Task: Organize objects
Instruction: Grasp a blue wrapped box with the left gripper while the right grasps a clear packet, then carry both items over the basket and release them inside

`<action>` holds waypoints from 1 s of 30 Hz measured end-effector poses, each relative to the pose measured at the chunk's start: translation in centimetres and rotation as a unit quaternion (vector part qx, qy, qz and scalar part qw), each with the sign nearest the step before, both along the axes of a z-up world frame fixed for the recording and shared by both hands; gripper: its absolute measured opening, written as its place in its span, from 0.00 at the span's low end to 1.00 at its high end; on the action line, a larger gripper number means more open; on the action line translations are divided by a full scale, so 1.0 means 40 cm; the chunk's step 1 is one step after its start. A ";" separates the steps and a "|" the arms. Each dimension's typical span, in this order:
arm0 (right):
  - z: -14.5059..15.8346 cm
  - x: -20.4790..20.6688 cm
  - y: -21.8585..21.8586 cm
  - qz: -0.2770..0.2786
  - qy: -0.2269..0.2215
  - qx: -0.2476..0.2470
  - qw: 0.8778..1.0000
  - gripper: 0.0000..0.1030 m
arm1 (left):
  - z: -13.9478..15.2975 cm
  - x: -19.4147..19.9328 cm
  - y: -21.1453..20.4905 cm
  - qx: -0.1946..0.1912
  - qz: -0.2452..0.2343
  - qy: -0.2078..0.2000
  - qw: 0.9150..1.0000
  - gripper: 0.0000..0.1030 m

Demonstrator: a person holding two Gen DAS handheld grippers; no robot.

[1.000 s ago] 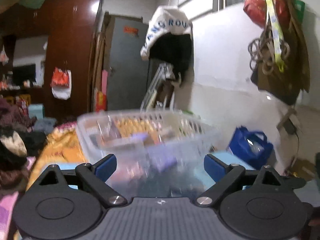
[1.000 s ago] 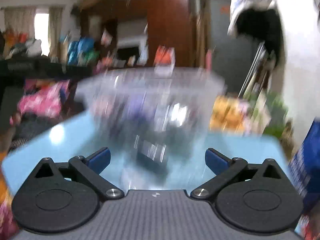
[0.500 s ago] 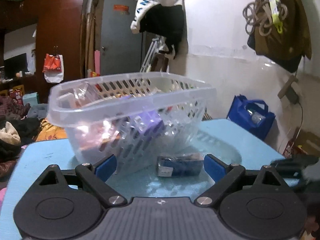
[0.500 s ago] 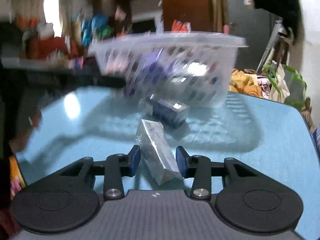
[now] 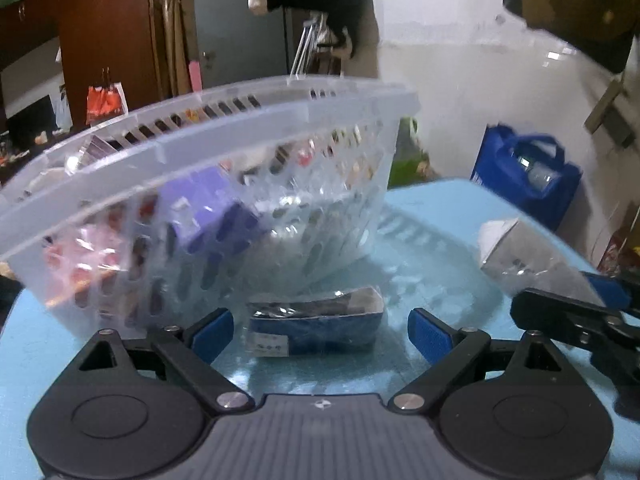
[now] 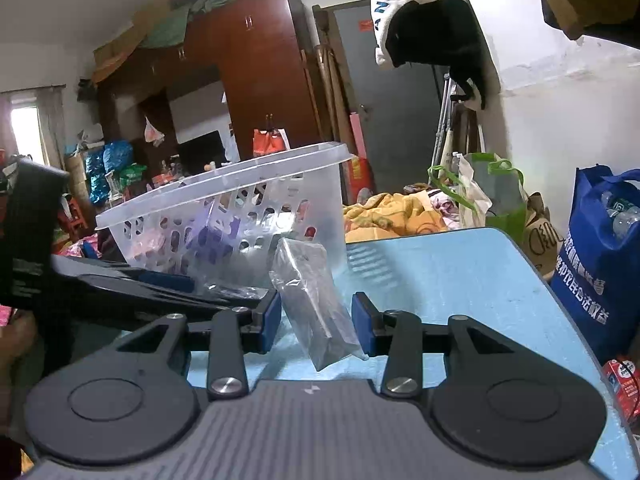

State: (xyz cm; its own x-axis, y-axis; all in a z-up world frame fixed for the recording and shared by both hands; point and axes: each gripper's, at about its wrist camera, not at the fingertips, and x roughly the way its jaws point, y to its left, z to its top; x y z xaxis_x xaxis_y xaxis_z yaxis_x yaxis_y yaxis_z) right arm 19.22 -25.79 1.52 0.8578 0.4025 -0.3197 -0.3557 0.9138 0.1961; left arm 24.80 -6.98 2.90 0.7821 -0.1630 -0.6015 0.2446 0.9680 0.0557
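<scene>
Blue bench [image 6: 460, 280], basket [image 5: 208, 184] tilted. My left claw [image 5: 320, 332] wide, level, facing pouch [image 5: 316, 324]; right claw [image 6: 316, 322] grips box [image 6: 312, 300] aloft.

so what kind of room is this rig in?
Likely a cluttered home bedroom or storeroom: a tall dark-red wooden wardrobe with bundles piled on top, a white-and-black garment hanging on the wall, and heaped yellow bedding behind the light-blue table.
</scene>
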 end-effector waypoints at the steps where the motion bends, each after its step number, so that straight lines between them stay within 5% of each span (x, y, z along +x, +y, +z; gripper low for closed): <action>1: -0.001 0.000 0.001 0.001 0.000 0.000 1.000 0.42 | -0.006 0.005 -0.002 0.003 0.003 0.004 1.000 0.88; 2: -0.002 -0.003 -0.002 0.001 -0.001 0.000 1.000 0.42 | -0.011 0.006 -0.001 0.005 0.005 0.006 1.000 0.74; 15: 0.001 -0.023 0.012 0.022 -0.009 -0.019 1.000 0.42 | 0.027 -0.201 0.145 -0.070 -0.034 -0.124 0.989 0.74; 30: -0.001 -0.032 0.008 0.029 -0.018 -0.015 0.999 0.42 | 0.038 -0.223 0.161 -0.104 -0.040 -0.162 0.981 0.74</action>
State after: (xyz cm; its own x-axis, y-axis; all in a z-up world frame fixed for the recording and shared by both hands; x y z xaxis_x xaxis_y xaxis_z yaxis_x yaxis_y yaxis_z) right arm 17.95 -25.46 1.48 0.8443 0.4423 -0.3025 -0.4144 0.8969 0.1546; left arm 15.87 -0.55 4.44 0.9063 -0.3238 -0.2715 0.3215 0.9453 -0.0544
